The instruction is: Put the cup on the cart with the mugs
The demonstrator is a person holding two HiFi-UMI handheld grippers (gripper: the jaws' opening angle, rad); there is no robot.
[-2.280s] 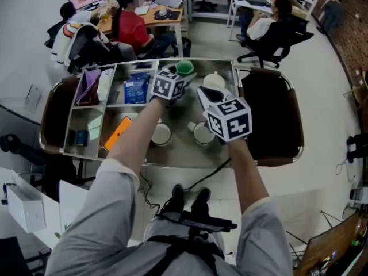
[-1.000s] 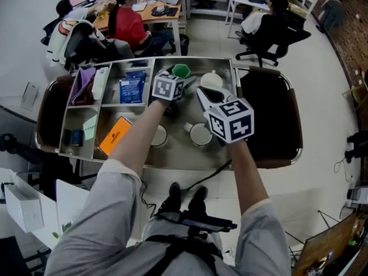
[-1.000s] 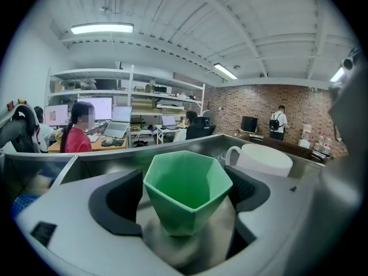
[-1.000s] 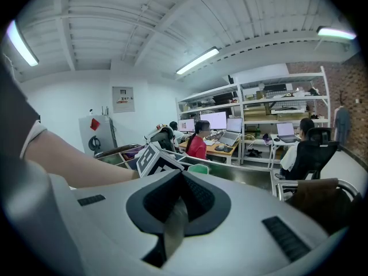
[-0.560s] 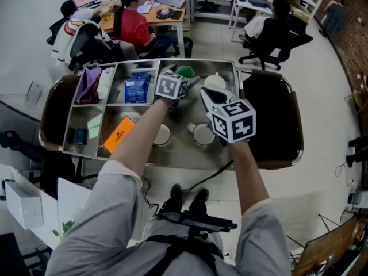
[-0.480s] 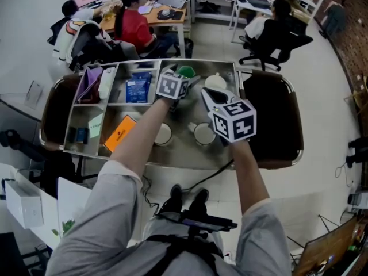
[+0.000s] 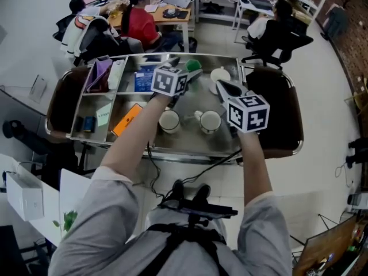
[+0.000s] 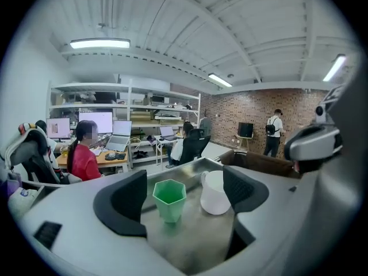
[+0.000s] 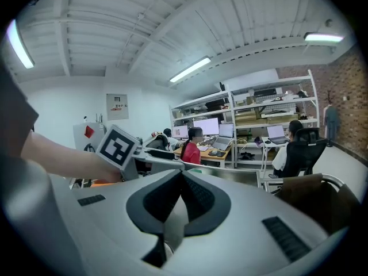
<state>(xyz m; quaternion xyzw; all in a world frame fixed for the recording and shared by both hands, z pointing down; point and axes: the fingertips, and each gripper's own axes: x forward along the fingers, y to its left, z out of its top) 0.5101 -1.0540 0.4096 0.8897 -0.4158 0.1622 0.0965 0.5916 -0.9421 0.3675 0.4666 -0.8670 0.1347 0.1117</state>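
Working over the steel cart [image 7: 187,140], binned on its left half, open tray on its right. Left gripper [image 8: 184,183] with jaws wide apart, nothing clamped. Right gripper [image 9: 181,177] with jaws together and empty, hanging over the tray's right side. Left forearm [image 7: 146,131] reaching across the tray's near edge. White mug [image 8: 215,194] at the tray's far end, near-left mug [image 7: 169,121] and near-right mug [image 7: 210,121] closer in. Green cup [image 8: 169,199] upright on the tray, just beside the white mug but apart from it, ahead of the left pads with neither one touching. Looks placed already, so treat this as release-and-clear. Hold the left jaws spread, with no closing until well clear of the cup. Back out along the jaw line, up and toward the body, without any sideways swing: cup and white mug both in line with the gap, probably light and easy to tip. Watch the forearm over the two near mugs on the way back. Leave the right gripper parked, no need to bring it in. Check that the cup sits flat before calling it finished.
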